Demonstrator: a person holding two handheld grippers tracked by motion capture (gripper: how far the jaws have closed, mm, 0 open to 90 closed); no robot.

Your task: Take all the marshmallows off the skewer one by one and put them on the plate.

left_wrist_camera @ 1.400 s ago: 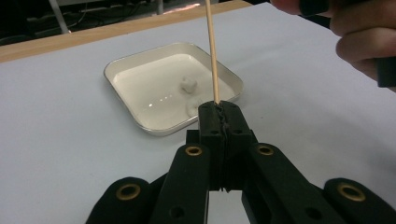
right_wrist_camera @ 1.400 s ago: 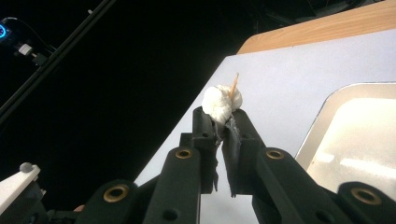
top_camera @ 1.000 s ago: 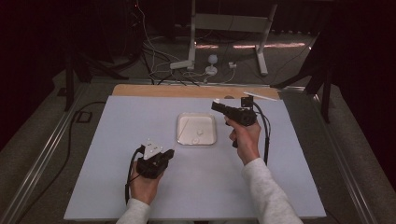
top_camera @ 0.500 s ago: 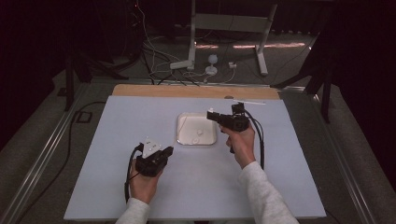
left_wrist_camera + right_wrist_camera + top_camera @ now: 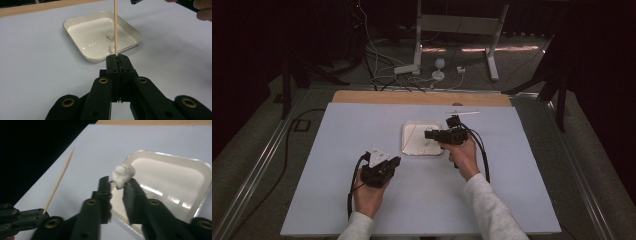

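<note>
- Our left gripper [image 5: 117, 62] fingers pinch a wooden skewer [image 5: 115, 27] upright.
- Our right gripper [image 5: 117, 186] fingers have just been opening, spread beside a white marshmallow [image 5: 123, 176] over the tray's [image 5: 175, 160] nine-o'clock rim on the bench [image 5: 362, 125].

The work surface is a table [image 5: 337, 200] covered by a pale blue-grey sheet; a strip of bare wood [image 5: 422, 97] shows along its far edge. A square white tray [image 5: 409, 147] with rounded corners and a raised rim rests directly on the sheet, near the centre and slightly toward the far side. Small white lumps [image 5: 109, 34] lie inside the tray. A thin pale stick [image 5: 462, 113] lies flat on the sheet just beyond the tray, near the wood strip.
</note>
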